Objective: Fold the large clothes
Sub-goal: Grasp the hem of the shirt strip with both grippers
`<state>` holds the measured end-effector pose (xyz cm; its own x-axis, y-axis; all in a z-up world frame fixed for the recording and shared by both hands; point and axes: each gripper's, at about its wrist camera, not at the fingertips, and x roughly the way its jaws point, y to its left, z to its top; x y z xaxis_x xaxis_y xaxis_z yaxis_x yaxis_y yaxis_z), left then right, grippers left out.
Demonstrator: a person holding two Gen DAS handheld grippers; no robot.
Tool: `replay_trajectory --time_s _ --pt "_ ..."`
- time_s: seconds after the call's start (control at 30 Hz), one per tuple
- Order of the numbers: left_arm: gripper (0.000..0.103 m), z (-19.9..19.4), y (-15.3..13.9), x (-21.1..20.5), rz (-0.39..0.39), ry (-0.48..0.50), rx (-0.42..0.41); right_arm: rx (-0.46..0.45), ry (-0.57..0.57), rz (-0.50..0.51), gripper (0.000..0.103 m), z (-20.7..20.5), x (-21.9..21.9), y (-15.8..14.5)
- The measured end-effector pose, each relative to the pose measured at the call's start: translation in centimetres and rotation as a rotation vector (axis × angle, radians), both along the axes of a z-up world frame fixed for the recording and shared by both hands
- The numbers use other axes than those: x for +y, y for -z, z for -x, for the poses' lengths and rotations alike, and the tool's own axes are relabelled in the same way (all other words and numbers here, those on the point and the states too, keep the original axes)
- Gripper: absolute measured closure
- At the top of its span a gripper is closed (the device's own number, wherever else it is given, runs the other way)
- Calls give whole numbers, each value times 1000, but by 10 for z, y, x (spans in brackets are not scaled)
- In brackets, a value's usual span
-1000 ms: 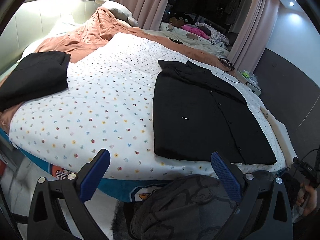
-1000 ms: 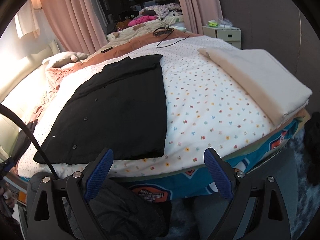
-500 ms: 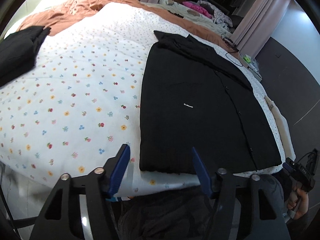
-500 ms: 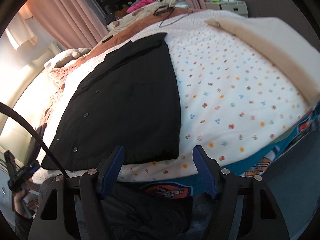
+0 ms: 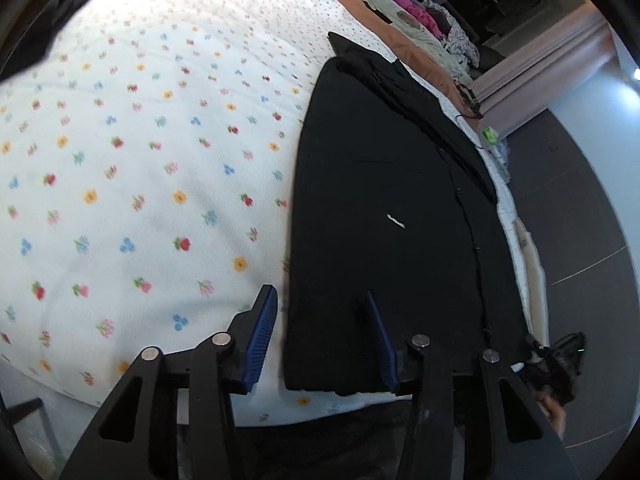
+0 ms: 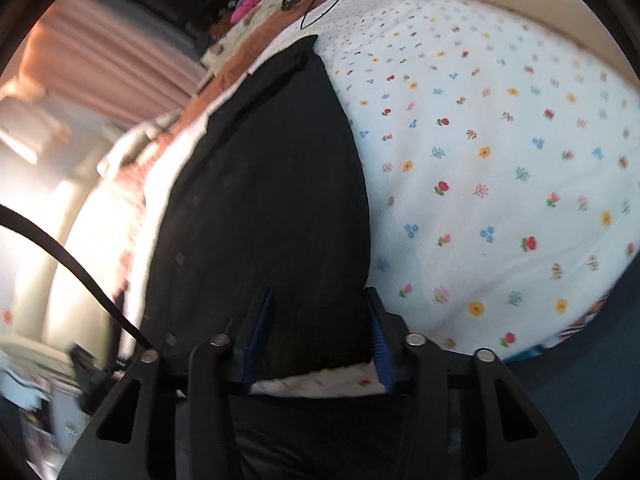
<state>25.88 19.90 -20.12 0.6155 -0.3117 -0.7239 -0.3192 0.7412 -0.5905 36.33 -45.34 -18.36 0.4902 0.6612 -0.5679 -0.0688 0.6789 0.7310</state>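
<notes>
Left wrist view: the left gripper (image 5: pixel 322 336) is angled down over the near edge of the bed, where a black shirt (image 5: pixel 392 216) lies flat on the flower-printed sheet (image 5: pixel 160 152), folded into a long panel running away from the camera. The shirt's near left corner sits between the blue pads (image 5: pixel 262 340); the left pad stands over bare sheet just beside the shirt's edge, the right pad over the black cloth. The jaws have just been closing, yet a clear gap remains and neither pad presses the fabric: they stand apart, nothing clamped. A small white label (image 5: pixel 396 222) shows on the shirt front, with a row of buttons along its right side. A rust-coloured blanket (image 5: pixel 360 12) borders the far side of the sheet. At the lower right, a hand (image 5: pixel 554 404) is partly visible.

Right wrist view: the right gripper (image 6: pixel 318 336) is likewise tilted down at the shirt's (image 6: pixel 260 208) near right corner, and the picture is blurred at its left. The hem lies between the pads (image 6: pixel 380 344), with a strip of sheet (image 6: pixel 500 160) showing below it. These jaws have also just been closing; they are narrowed but still apart, and no grip on the cloth is evident. A black cable (image 6: pixel 76 276) crosses the left of the view. Pink curtains (image 6: pixel 108 52) hang beyond the bed.
</notes>
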Motion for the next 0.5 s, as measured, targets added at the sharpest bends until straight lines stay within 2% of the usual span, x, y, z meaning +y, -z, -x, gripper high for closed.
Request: replay_trajectory --time_s 0.07,0.17,0.23,0.37,0.47,0.5 --pt "57 4 2 0 52 17 -5 -3 -3 -27 66 1 -4 3" --pt "57 8 2 -2 71 17 -8 14 6 20 66 3 -8 9" --pt "57 9 4 -1 86 10 -12 27 9 0 66 5 -13 14" --pt "57 1 5 -1 72 9 -18 84 -17 -53 66 4 -12 17" --pt "66 -5 8 0 57 -2 -10 92 -13 -86 66 -5 -11 17" --pt "66 -7 8 0 64 -5 -11 93 -5 -107 66 -9 -11 20"
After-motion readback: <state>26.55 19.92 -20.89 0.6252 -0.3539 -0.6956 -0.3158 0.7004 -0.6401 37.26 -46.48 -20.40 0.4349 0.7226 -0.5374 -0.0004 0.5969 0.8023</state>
